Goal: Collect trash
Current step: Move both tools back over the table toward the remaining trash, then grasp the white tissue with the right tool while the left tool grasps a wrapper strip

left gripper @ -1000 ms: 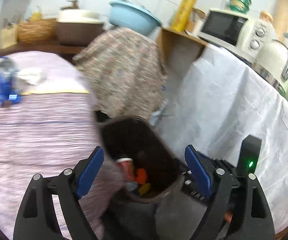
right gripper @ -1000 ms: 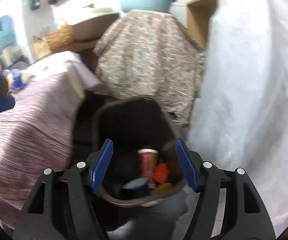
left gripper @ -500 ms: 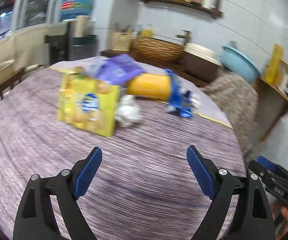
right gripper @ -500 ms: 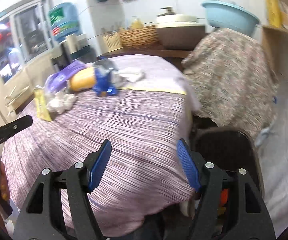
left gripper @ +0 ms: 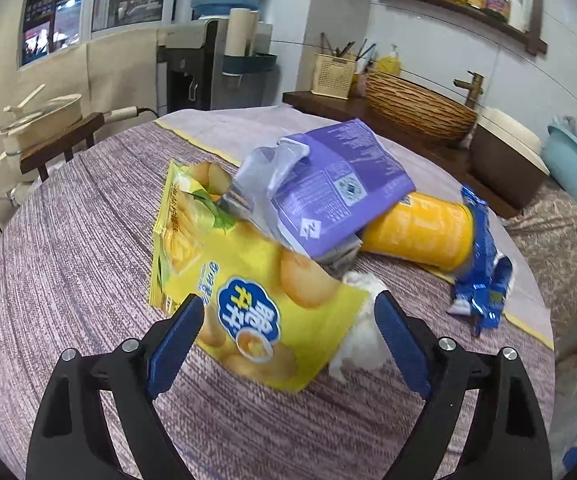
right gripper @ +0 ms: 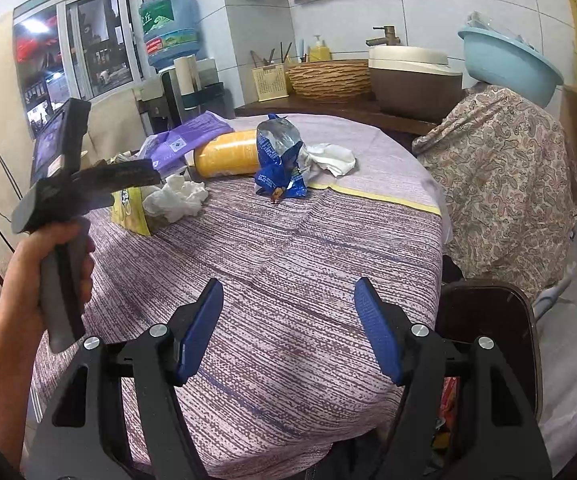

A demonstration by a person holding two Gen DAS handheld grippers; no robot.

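A pile of trash lies on the round table's purple cloth: a yellow chip bag, a purple packet, a yellow can, a blue wrapper and crumpled white tissue. My left gripper is open, its jaws either side of the chip bag's near end. My right gripper is open and empty above the table's near edge. The dark trash bin stands at the lower right, beside the table. The blue wrapper and tissue also show in the right wrist view.
A floral-covered stand with a blue basin is behind the bin. A counter with a wicker basket and sink lies beyond the table. A water dispenser and a stool with a pot stand at the left.
Both grippers swung away from the trash bin to the table. My left gripper moved in close to the yellow chip bag. Both stay open.
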